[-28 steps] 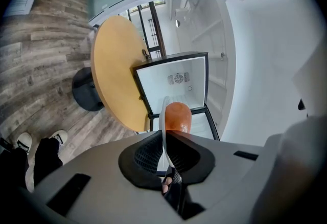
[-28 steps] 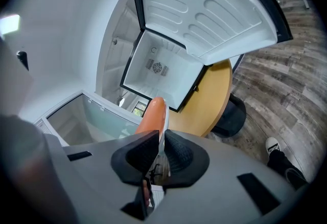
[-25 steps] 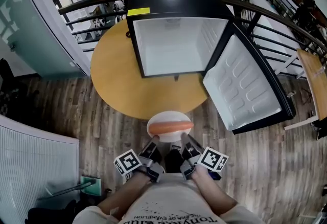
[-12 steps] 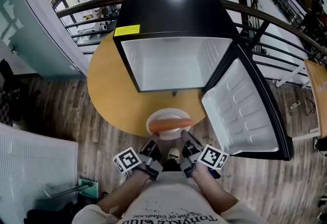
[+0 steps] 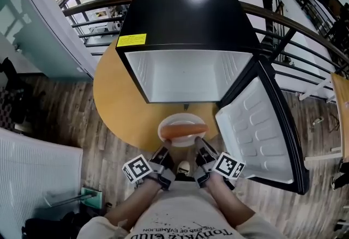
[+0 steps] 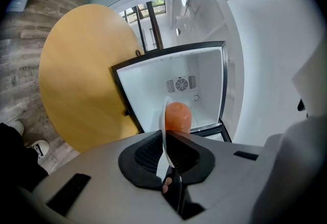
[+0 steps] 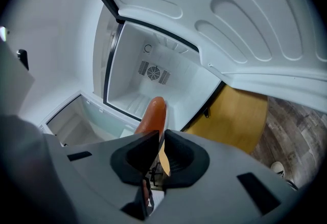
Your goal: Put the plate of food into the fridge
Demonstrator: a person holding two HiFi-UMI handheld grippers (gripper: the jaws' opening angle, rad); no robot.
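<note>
A white plate [image 5: 180,121] carrying an orange sausage [image 5: 183,132] is held level between my two grippers, in front of the open black fridge [image 5: 185,14]. My left gripper [image 5: 165,149] is shut on the plate's near-left rim and my right gripper [image 5: 198,147] on its near-right rim. In the left gripper view the plate rim [image 6: 164,131] stands edge-on between the jaws of the left gripper [image 6: 164,152], with the sausage [image 6: 178,115] beyond. The right gripper view shows the right gripper [image 7: 157,149] pinching the rim, the sausage [image 7: 152,114] pointing at the empty white fridge interior [image 7: 148,82].
The fridge stands on a round wooden table [image 5: 117,101], and its door [image 5: 256,134] swings open to the right. The fridge interior [image 5: 188,74] holds nothing. A railing [image 5: 294,30] runs behind. A wooden floor [image 5: 49,118] lies below, and a white panel [image 5: 32,178] is at lower left.
Both grippers and the plate have moved forward toward the fridge. The plate now hangs over the table's near edge, and the fridge opening looks larger and closer.
</note>
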